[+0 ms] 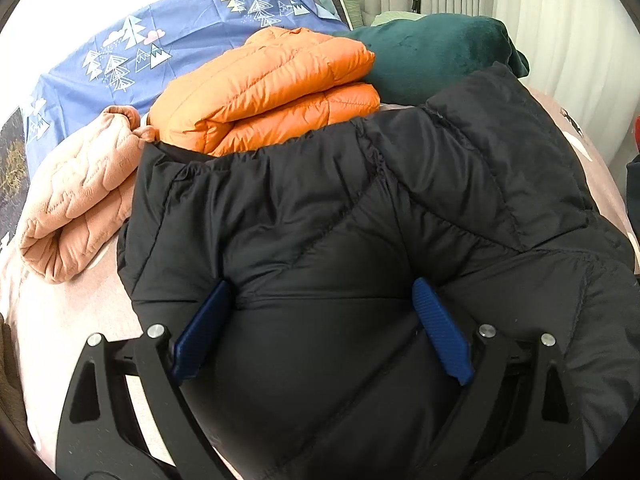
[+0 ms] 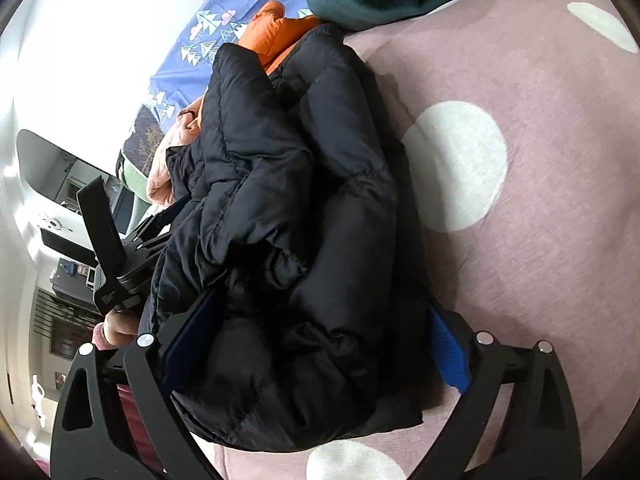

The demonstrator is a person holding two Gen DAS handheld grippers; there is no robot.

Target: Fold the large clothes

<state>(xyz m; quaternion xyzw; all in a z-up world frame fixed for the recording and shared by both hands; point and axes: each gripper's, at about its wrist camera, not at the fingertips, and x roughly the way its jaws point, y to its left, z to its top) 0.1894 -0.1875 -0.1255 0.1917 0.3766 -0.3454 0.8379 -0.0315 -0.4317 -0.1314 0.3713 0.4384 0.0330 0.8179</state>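
Black puffer jacket (image 1: pixel 340 220) bunched on the bed, between the released left tool (image 1: pixel 320 320) and right tool (image 2: pixel 316 320).

Blue tree-print sheet (image 1: pixel 120 52), white curtain (image 1: pixel 560 20) (pleated)

Black jacket's (image 1: pixel 340 220) lower edge out of frame

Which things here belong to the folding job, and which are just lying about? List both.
Job:
black puffer jacket
left gripper
right gripper

Lying about:
orange jacket, folded
pink quilted garment, folded
green blanket
blue patterned sheet
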